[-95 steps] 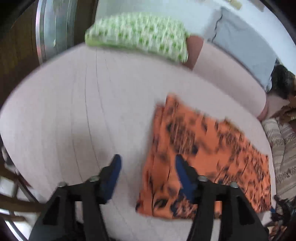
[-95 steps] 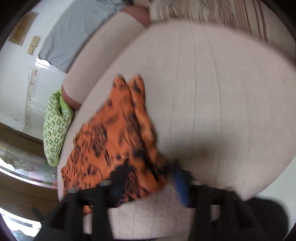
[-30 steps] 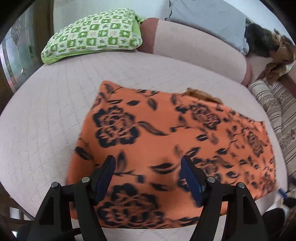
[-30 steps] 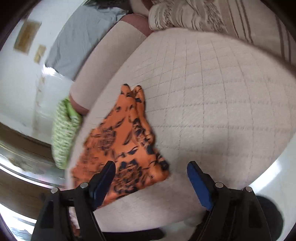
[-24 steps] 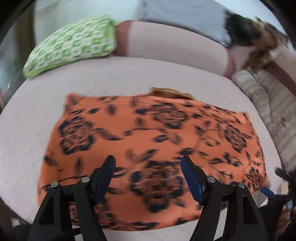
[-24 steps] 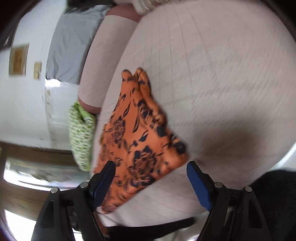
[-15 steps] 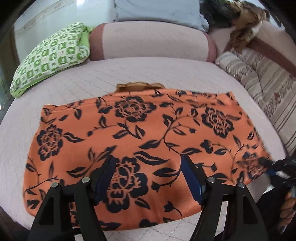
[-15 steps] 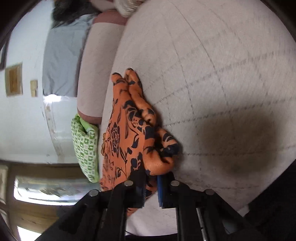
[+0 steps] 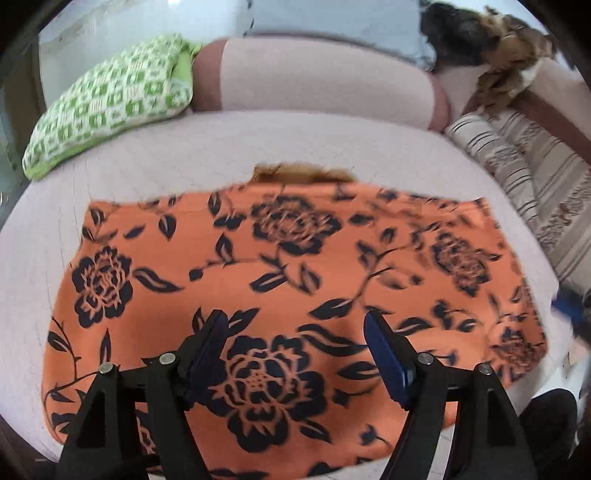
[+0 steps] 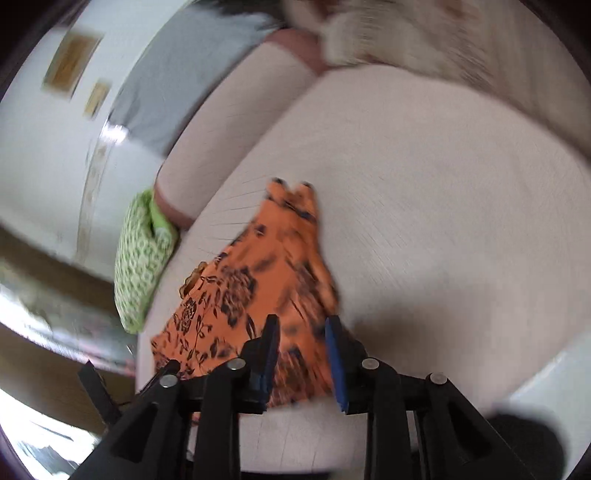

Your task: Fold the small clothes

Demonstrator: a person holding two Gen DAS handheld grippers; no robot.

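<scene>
An orange garment with black flowers [image 9: 295, 258] lies spread flat on the pale quilted seat [image 9: 295, 147]. My left gripper [image 9: 294, 319] hovers over its near middle, jaws wide and still opening, with nothing gripped. In the right wrist view the garment [image 10: 240, 295] runs away to the left. Its near corner lies between the fingers of my right gripper [image 10: 303, 325]. Those jaws are opening, and the blue pads stand off the cloth. A blue blur [image 9: 565, 306] at the garment's right end is the right gripper.
A green checked pillow [image 9: 110, 99] lies at the back left against the padded backrest [image 9: 314, 81]. Striped cushions [image 9: 535, 184] line the right side. A grey cloth [image 9: 332, 18] and a dark, brown heap [image 9: 487, 40] sit on the backrest. The seat's front edge is just below the grippers.
The right gripper shut on the garment's near corner half a second ago; its jaws have now parted and it has drawn back. The left gripper slid right along the garment, which now lies flat.
</scene>
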